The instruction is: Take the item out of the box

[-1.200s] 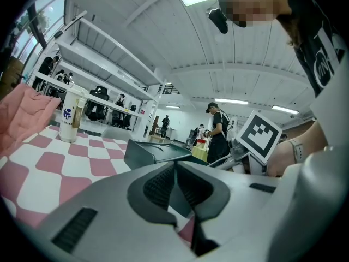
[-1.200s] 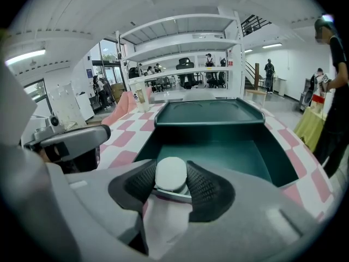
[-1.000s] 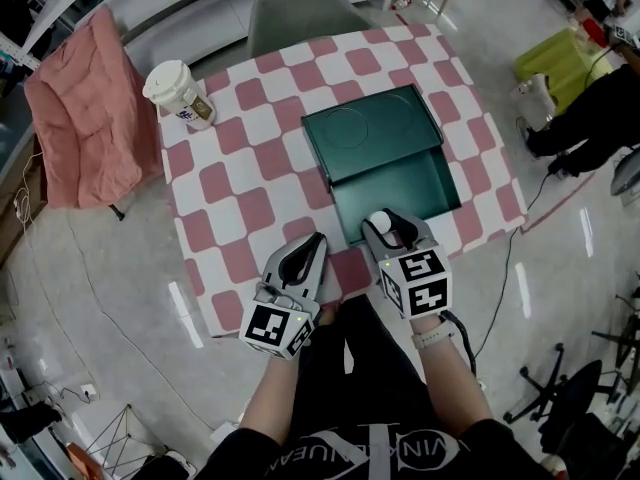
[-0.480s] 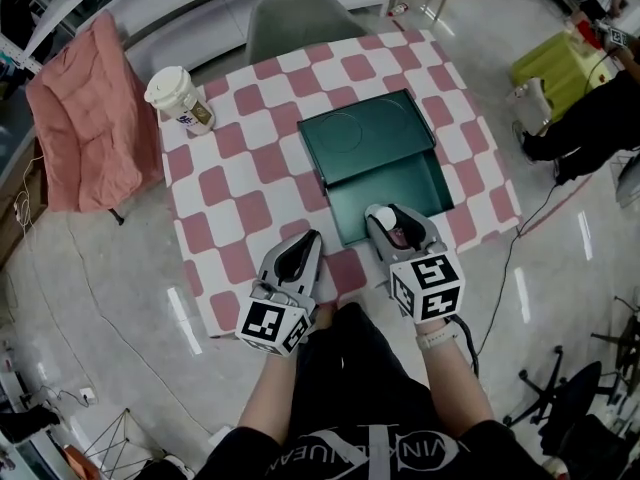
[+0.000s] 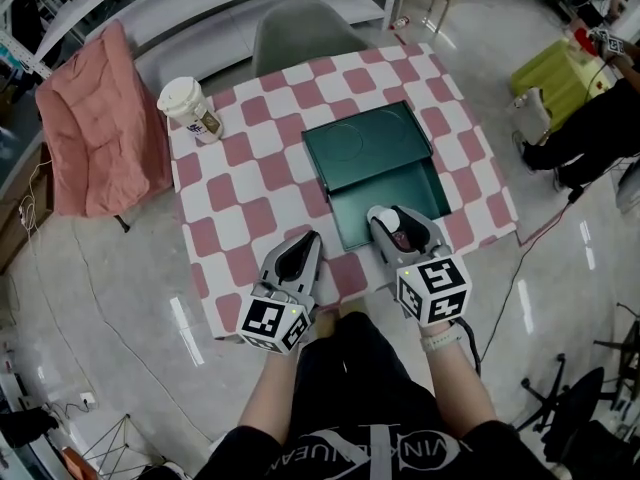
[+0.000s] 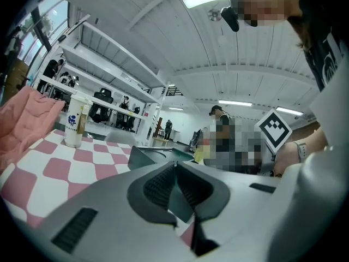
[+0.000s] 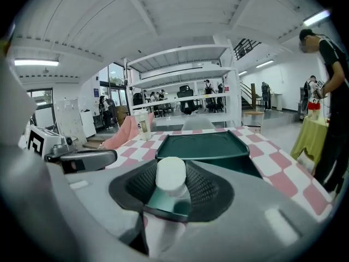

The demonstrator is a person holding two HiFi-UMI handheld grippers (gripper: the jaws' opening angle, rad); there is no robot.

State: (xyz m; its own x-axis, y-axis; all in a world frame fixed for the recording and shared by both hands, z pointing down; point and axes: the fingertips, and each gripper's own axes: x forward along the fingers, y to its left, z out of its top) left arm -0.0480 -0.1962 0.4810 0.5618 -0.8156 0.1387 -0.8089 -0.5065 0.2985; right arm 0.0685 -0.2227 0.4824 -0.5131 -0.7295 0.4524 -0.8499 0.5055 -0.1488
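A dark green box (image 5: 404, 190) lies open on the checked table (image 5: 250, 183), its lid (image 5: 362, 146) pushed toward the far side. My right gripper (image 5: 388, 224) hangs over the box's near end, shut on a small bottle with a white cap (image 5: 382, 215). In the right gripper view the bottle (image 7: 171, 174) stands between the ribbed pads, with the box (image 7: 203, 146) beyond it. My left gripper (image 5: 303, 251) rests over the table's near edge, left of the box. It is shut and holds nothing; its pads (image 6: 163, 185) meet in the left gripper view.
A paper cup with a lid (image 5: 190, 108) stands at the table's far left corner. A pink cloth (image 5: 95, 133) hangs over a seat at the left, and a grey chair (image 5: 300, 23) stands behind the table. A person (image 5: 590, 118) and a yellow-green bin (image 5: 550, 73) are at the right.
My right gripper has lifted a little with the bottle still in it, above the box's near end. The left gripper has stayed where it was.
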